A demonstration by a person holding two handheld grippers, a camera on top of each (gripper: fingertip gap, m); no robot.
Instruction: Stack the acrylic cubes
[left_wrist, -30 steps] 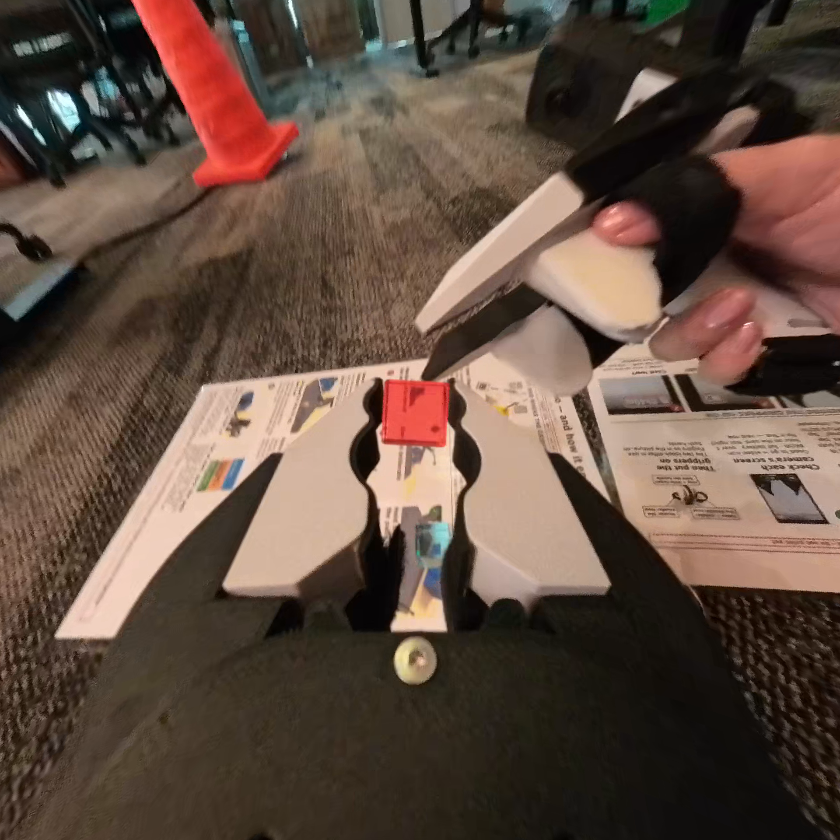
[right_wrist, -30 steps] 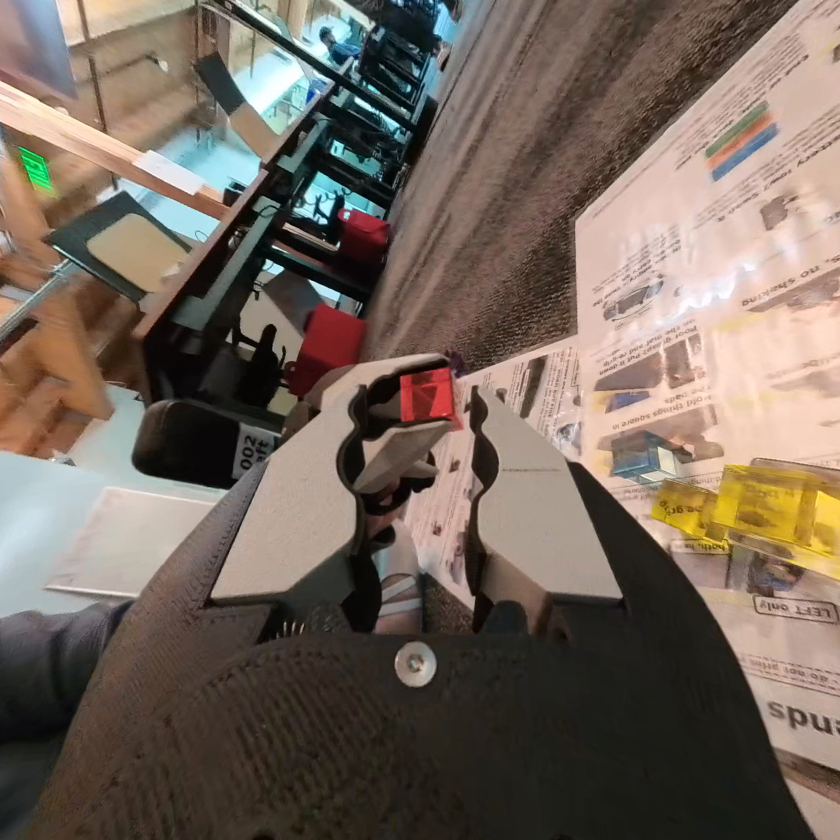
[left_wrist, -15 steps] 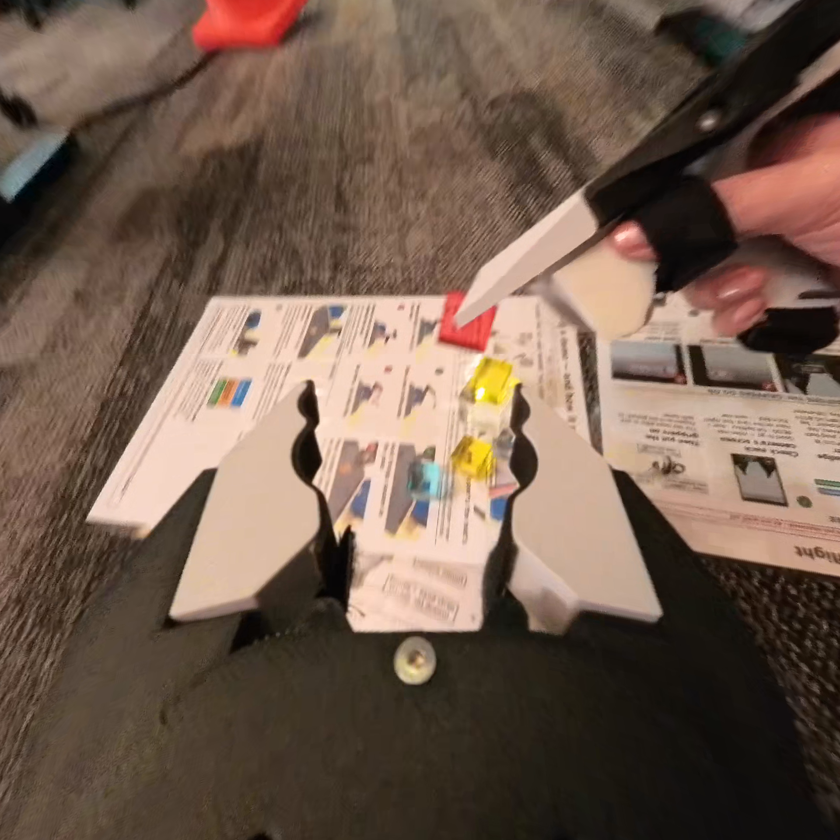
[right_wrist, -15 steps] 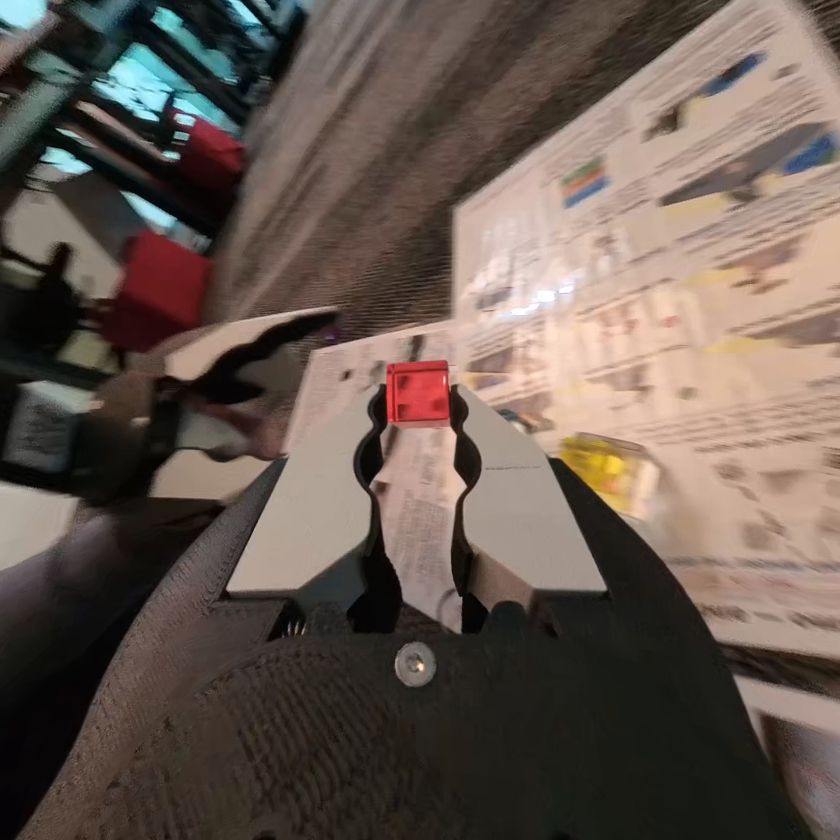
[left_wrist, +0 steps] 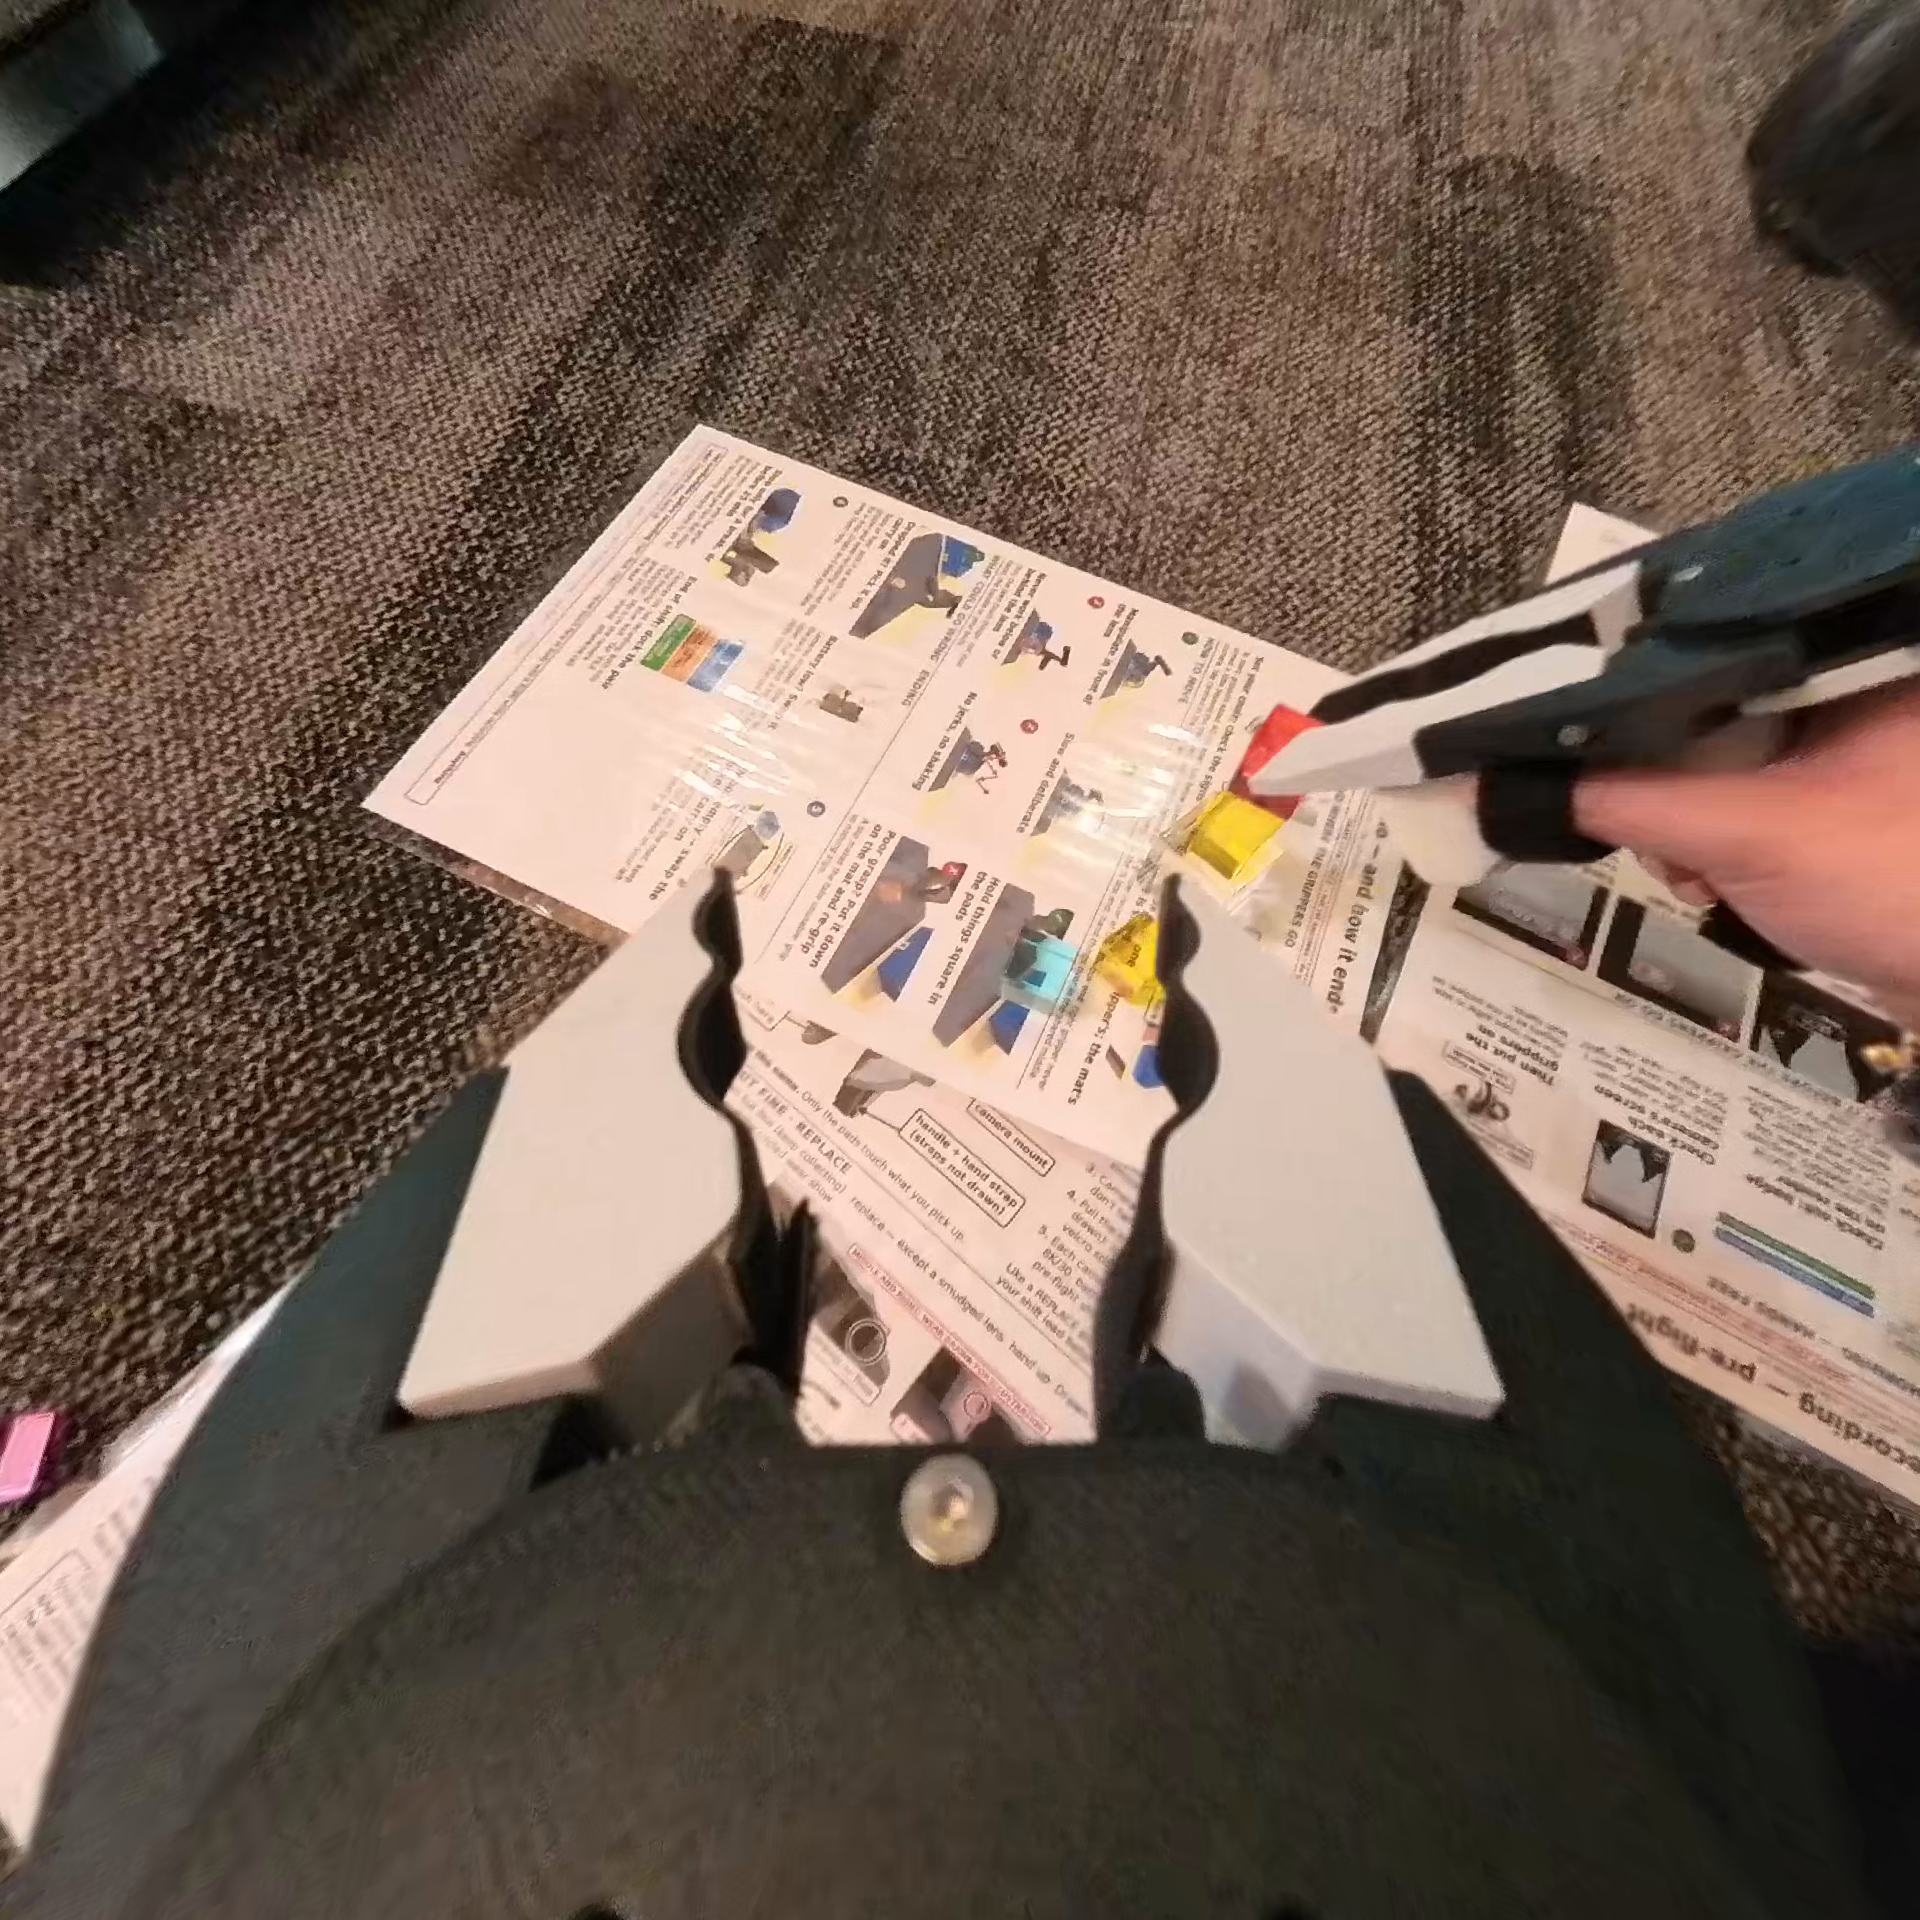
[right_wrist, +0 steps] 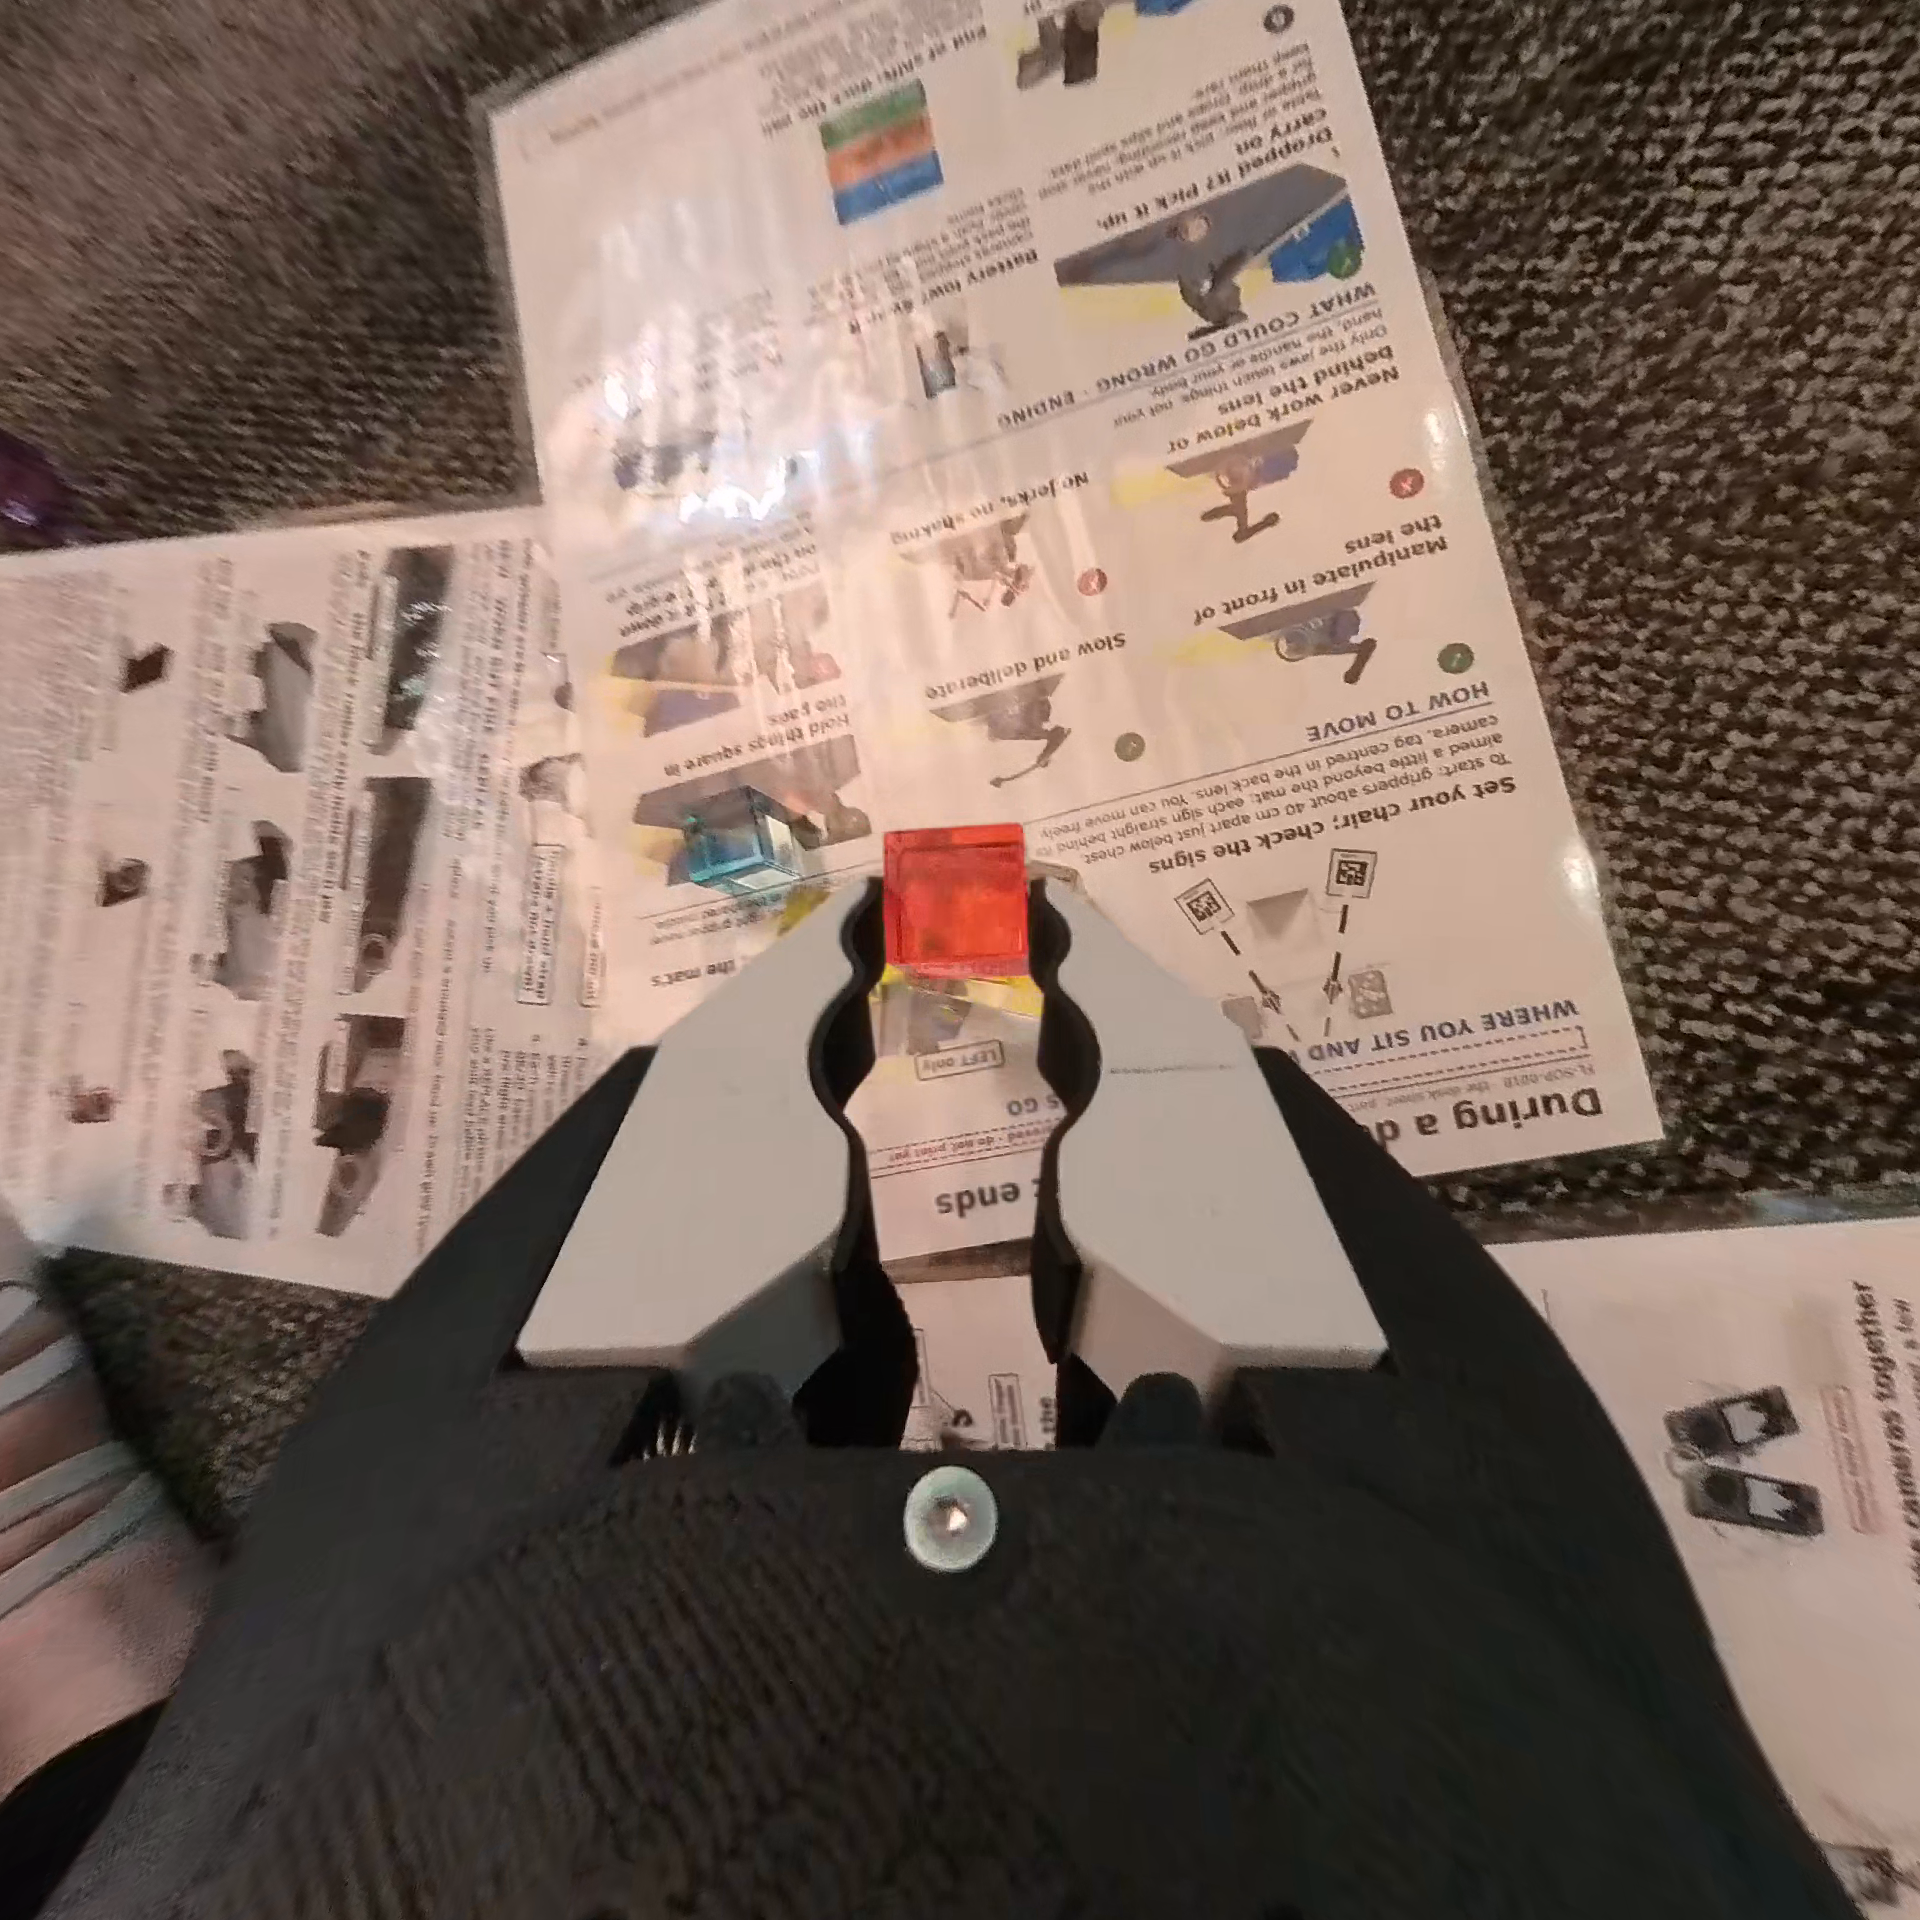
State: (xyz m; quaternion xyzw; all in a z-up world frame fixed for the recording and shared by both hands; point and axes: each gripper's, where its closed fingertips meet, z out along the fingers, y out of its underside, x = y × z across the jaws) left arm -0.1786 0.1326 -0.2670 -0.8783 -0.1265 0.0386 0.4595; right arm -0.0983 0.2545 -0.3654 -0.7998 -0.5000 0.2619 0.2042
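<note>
Grey-brown mottled carpet (left_wrist: 935, 260) is your working surface, with several laminated instruction sheets (left_wrist: 831, 727) laid on it, overlapping at their edges. Nothing in view is a container; the small cubes sit loose on the sheets.

Your left gripper (left_wrist: 940, 894) hangs over the near part of the sheets with its fingers wide apart and nothing between them. Just beyond its right fingertip lie a small yellow cube (left_wrist: 1127, 951) and a clear blue cube (left_wrist: 1039, 977), side by side. Farther right sits a larger yellow cube (left_wrist: 1231, 836).

Your right gripper (right_wrist: 954, 904) is clamped on a translucent red cube (right_wrist: 954, 899), both pads pressing its sides at the very tips. In the left wrist view that red cube (left_wrist: 1273, 748) is directly over the larger yellow cube, touching or nearly touching it; you cannot tell which. A hand (left_wrist: 1766, 862) in a black strap grips that tool from the right.

Open carpet stretches far and to the left of the sheets. A pink object (left_wrist: 26, 1455) lies at the near left edge, a dark one at the far right corner. The sheets carry printed headings, small text, diagrams and square code marks.
</note>
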